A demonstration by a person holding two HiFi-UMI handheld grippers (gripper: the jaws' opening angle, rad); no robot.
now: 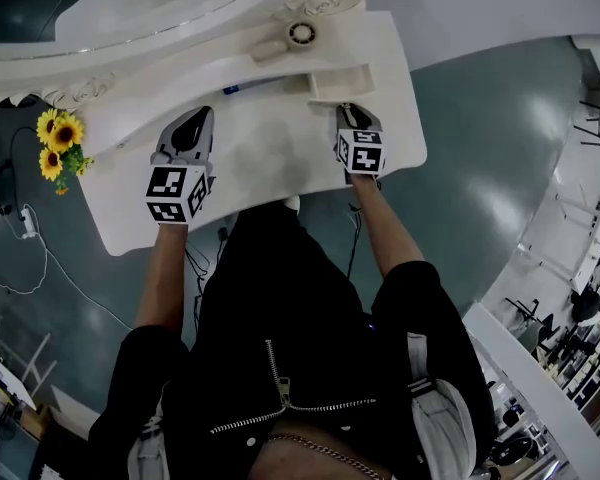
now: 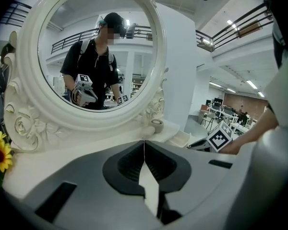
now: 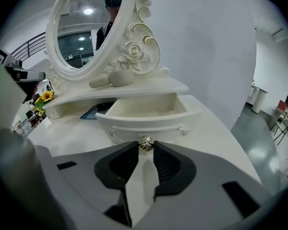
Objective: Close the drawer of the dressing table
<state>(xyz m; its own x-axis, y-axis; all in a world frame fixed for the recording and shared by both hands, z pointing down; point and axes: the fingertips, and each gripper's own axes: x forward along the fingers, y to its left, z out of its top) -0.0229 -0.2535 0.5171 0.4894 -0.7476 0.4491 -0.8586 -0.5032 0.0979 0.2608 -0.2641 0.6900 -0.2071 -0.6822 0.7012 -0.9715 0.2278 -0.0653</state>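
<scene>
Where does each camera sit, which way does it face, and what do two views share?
Head view: on the head, steeply down on the dressing table; both forearms, torso, left gripper, right gripper show.
Left gripper view: on the left gripper, toward the mirror; shut jaws show.
Right gripper view: on the right gripper, toward the open drawer; jaws grip its knob.
Shared: both gripper views show the mirror.

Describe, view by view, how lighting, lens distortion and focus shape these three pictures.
Head view: dim and bluish, with pale glare patches on the glossy grey-green floor. Left gripper view: black vignette corners; the fisheye bows the white carved oval mirror frame; the grey left tool up close is soft. Right gripper view: even light, the open cream drawer and small metal knob sharp.
</scene>
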